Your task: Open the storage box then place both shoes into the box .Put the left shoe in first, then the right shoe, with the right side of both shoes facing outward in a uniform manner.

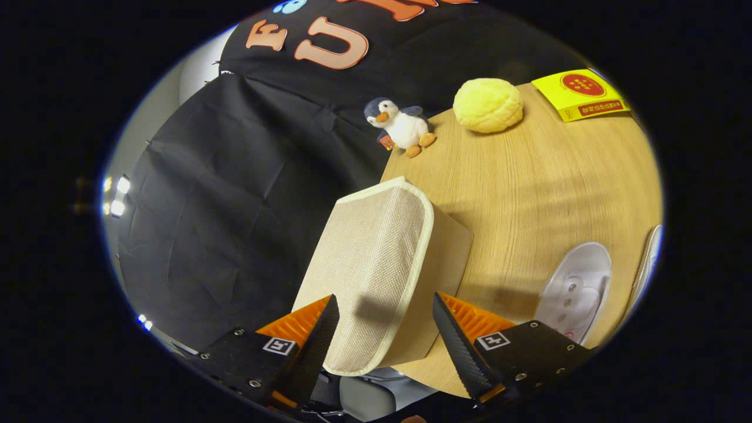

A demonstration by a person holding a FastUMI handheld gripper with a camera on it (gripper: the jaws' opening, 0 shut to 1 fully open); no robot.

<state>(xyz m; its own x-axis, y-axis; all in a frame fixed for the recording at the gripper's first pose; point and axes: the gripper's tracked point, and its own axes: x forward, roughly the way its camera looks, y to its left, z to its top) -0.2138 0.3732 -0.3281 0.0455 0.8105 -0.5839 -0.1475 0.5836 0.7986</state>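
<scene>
So the gripper (385,329) has its 2 fingers spread wide apart, and the lid end of the storage box (382,264) sits right in the gap between them. Neither finger looks like it's actually pressing on the fabric, there's a sliver of space on both sides, so I'd call it open and holding nothing. The box is a beige woven-fabric thing with a pale cream trim around its lid, and the lid (376,258) looks shut, lying flush against the box body. It sits tilted in the view at the near corner of a light wooden table (529,188), running from between the fingers out ahead of them. Off to the right of the right finger, just beside it, there's 1 white shoe (576,291) lying on its side with the sole facing the camera, and further right of that a thin sliver of what looks like the 2nd shoe (646,264), though I can't tell much about it. Well beyond the fingers, at the far side of the table, there's a little plush penguin (399,124), a round yellow bun-looking toy (487,104) next to it, and a yellow packet (578,93) with red print further right. Black cloth hangs behind the table as the booth wall (235,176).
</scene>
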